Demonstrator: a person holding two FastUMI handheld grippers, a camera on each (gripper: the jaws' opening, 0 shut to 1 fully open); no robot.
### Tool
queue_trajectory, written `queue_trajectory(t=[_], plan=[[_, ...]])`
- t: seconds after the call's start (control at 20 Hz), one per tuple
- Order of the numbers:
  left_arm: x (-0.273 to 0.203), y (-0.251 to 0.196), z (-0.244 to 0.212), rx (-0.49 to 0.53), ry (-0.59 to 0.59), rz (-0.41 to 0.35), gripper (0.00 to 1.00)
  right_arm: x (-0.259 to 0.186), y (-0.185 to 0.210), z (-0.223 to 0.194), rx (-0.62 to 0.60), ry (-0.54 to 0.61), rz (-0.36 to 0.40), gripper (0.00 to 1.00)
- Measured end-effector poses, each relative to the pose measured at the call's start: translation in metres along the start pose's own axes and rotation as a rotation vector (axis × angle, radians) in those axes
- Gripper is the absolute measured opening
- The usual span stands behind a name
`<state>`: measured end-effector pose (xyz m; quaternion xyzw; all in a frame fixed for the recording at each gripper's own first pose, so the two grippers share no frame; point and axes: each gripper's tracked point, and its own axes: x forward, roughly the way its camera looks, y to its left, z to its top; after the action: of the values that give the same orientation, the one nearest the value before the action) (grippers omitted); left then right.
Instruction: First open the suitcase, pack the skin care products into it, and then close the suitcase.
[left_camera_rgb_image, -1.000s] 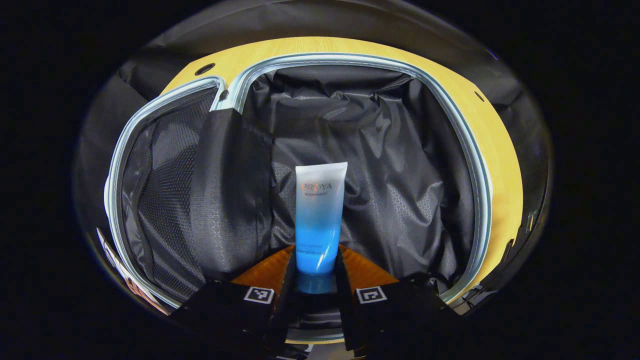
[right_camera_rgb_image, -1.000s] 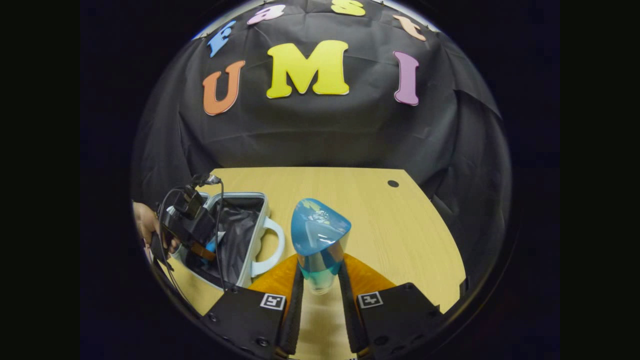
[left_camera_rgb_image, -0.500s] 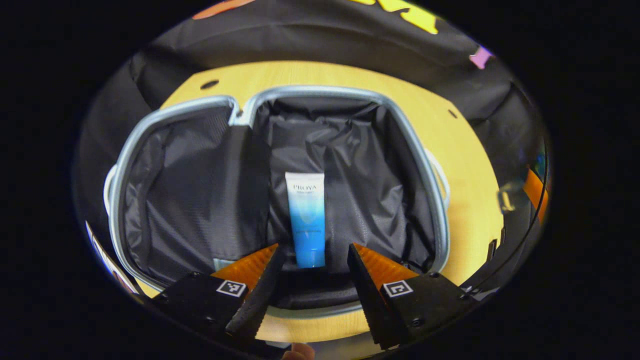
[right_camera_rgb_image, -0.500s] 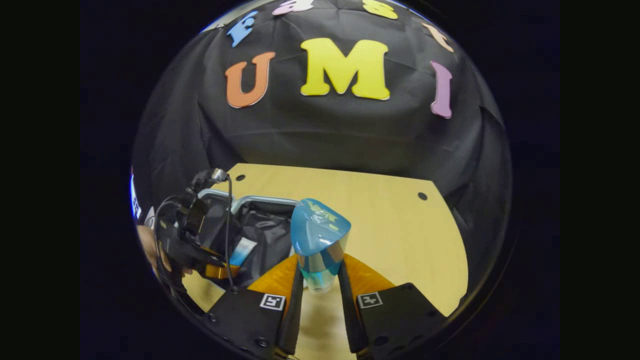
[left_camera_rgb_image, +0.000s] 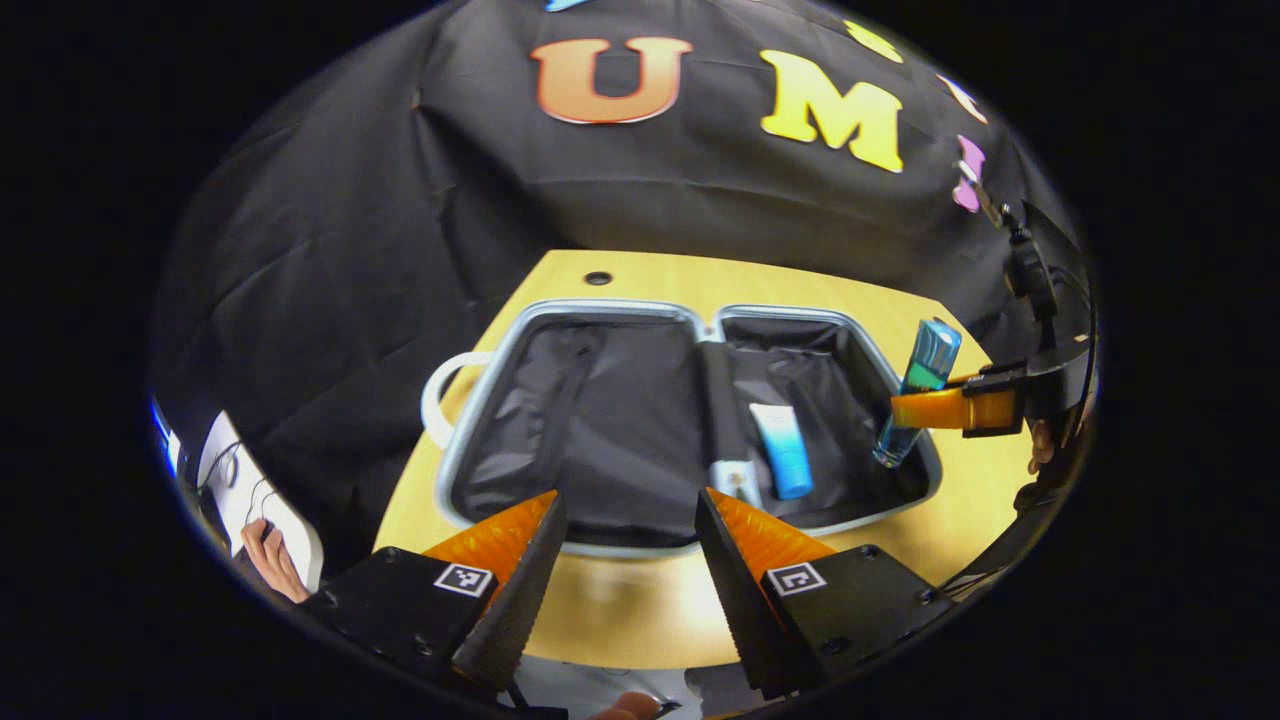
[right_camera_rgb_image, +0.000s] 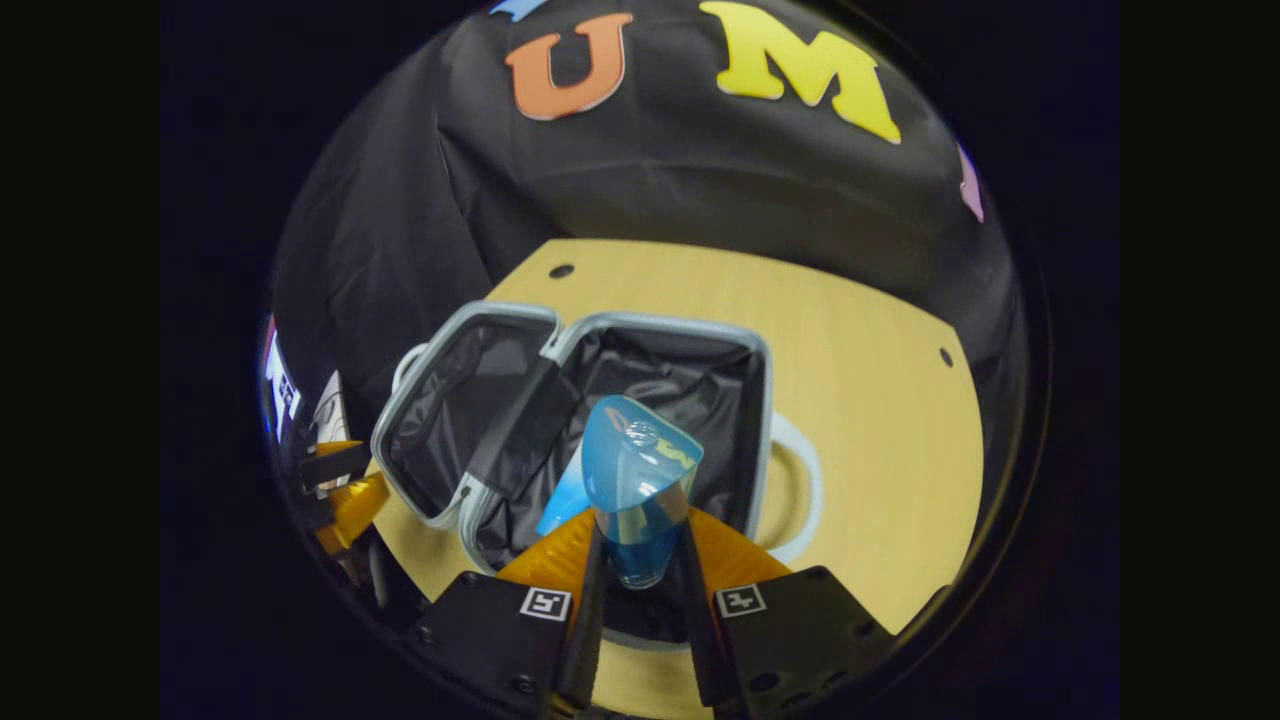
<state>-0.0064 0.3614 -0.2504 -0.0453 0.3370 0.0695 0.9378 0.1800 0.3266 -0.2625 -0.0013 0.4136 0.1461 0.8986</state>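
Note:
The pale blue suitcase (left_camera_rgb_image: 455, 455) (right_camera_rgb_image: 765, 400) lies wide open on the wooden table, its two halves lined in black. A white-to-blue tube (left_camera_rgb_image: 783, 450) (right_camera_rgb_image: 563, 500) rests in the right-hand half. My left gripper (left_camera_rgb_image: 625, 530) is open and empty, held back over the table's near edge in front of the case. My right gripper (right_camera_rgb_image: 640, 570) (left_camera_rgb_image: 930, 410) is shut on a blue transparent bottle (right_camera_rgb_image: 638, 485) (left_camera_rgb_image: 915, 390), which hangs upright over the right-hand half of the case, close to the tube.
The wooden table (left_camera_rgb_image: 640, 610) (right_camera_rgb_image: 880, 400) has bare room to the right of the case and along its front edge. A white carry handle (right_camera_rgb_image: 800, 490) (left_camera_rgb_image: 437, 395) sticks out from each half. A hand (left_camera_rgb_image: 268, 555) rests by a white board at lower left.
My left gripper let go of the tube inside the case, opened and pulled back and up. My right gripper carried the blue bottle left, from over the bare table to above the open case.

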Motion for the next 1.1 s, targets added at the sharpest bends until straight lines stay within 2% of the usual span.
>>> queue_trajectory(t=[0.2,0.45,0.6,0.85,1.0,1.1], plan=[[-0.001,0.070,-0.024,-0.069,0.039,0.107,0.84,0.035,-0.003,-0.023,0.064,0.135,-0.050,0.36],[0.012,0.115,-0.027,-0.123,0.042,0.148,0.84,0.059,-0.004,-0.014,0.134,0.188,-0.081,0.36],[0.024,0.126,-0.013,-0.150,0.024,0.138,0.84,0.072,-0.010,-0.022,0.192,0.258,-0.134,0.36],[0.048,0.138,0.002,-0.236,0.013,0.093,0.84,0.081,-0.015,-0.031,0.264,0.296,-0.162,0.36],[0.066,0.144,-0.001,-0.335,0.045,0.063,0.84,0.083,-0.013,-0.030,0.266,0.302,-0.174,0.37],[0.072,0.137,0.002,-0.414,0.046,0.022,0.84,0.081,-0.011,-0.029,0.269,0.299,-0.177,0.45]])
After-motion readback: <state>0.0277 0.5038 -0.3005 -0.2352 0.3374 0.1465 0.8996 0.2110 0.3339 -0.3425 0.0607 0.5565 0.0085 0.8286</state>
